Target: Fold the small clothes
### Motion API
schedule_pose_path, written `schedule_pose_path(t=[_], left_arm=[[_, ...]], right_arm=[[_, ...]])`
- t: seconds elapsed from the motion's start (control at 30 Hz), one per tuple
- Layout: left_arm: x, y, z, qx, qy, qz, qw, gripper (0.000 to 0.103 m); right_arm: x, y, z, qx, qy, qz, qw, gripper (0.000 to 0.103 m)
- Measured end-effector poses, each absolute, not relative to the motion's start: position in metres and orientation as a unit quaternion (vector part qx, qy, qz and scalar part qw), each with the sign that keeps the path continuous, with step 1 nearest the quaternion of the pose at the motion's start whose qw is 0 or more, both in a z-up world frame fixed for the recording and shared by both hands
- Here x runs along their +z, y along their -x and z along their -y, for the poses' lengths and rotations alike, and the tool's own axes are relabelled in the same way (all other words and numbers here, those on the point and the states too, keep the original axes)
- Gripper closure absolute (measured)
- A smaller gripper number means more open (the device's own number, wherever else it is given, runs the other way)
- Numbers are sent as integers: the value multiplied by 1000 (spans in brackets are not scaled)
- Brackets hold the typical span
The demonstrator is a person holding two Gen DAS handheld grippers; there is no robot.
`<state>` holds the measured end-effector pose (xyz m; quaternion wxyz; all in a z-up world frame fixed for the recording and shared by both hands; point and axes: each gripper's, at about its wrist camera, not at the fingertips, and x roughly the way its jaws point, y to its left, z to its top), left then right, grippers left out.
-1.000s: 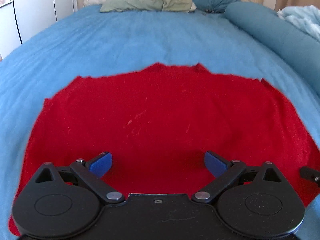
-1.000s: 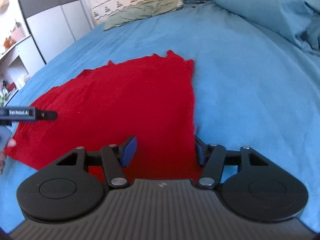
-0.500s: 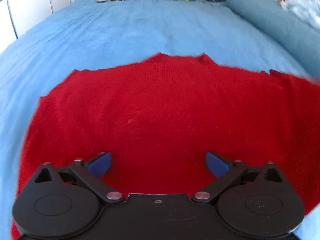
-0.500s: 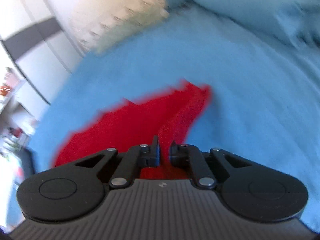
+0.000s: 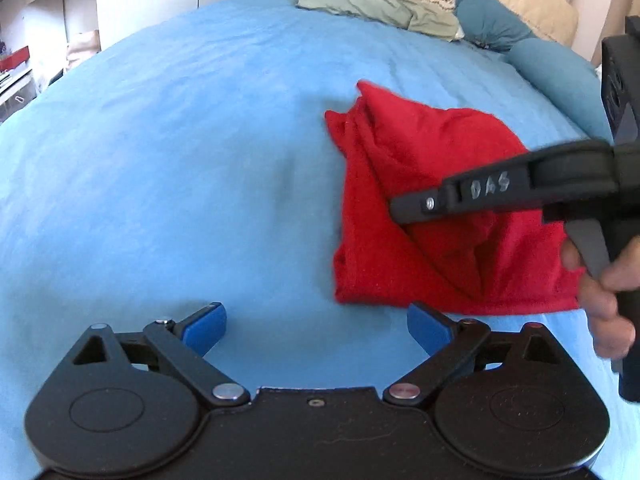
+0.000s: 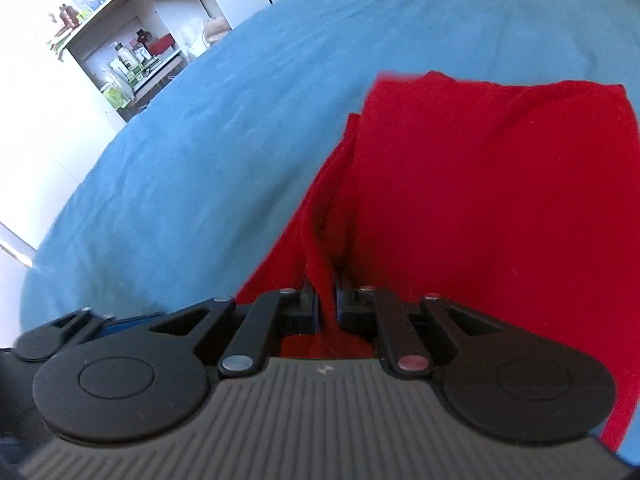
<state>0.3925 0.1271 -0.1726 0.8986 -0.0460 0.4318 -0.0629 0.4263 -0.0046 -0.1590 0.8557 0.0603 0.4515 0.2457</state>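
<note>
A red garment (image 5: 420, 184) lies folded over in a rumpled pile on the blue bedspread (image 5: 180, 160). My right gripper (image 6: 327, 300) has a fold of this red garment (image 6: 480, 200) pinched between its pads, and its jaws are opening. In the left wrist view the right gripper (image 5: 432, 202) reaches in from the right over the cloth, held by a person's hand (image 5: 608, 292). My left gripper (image 5: 316, 326) is open over bare bedspread, just left of the garment's near corner, with nothing between its fingers.
Pillows (image 5: 380, 4) and a teal bolster (image 5: 552, 76) line the far end of the bed. White shelves with bottles (image 6: 132, 60) stand beyond the bed's left side. The bedspread stretches wide to the left of the garment.
The right gripper shut on the flat garment's right edge and carried it across, folding the cloth over itself. The left gripper slid left off the garment and stayed open.
</note>
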Motion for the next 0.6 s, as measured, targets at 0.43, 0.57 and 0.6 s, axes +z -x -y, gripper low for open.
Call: schedule_pose_path(t=[0.43,0.57,0.6], left_arm=[[-149,-408,-84,-119,65,-394,909,5],[-156,-416,-80,-113,83,-398,906,10],[-157,-416,-78,-112,81,-399,906,12]], right_arm=[[-97,-336,124,152,-32,-336,929,5],[-138,-300,140,118,-4,-351,929,5],[-148,-296,140,113,6,-355,928,6]])
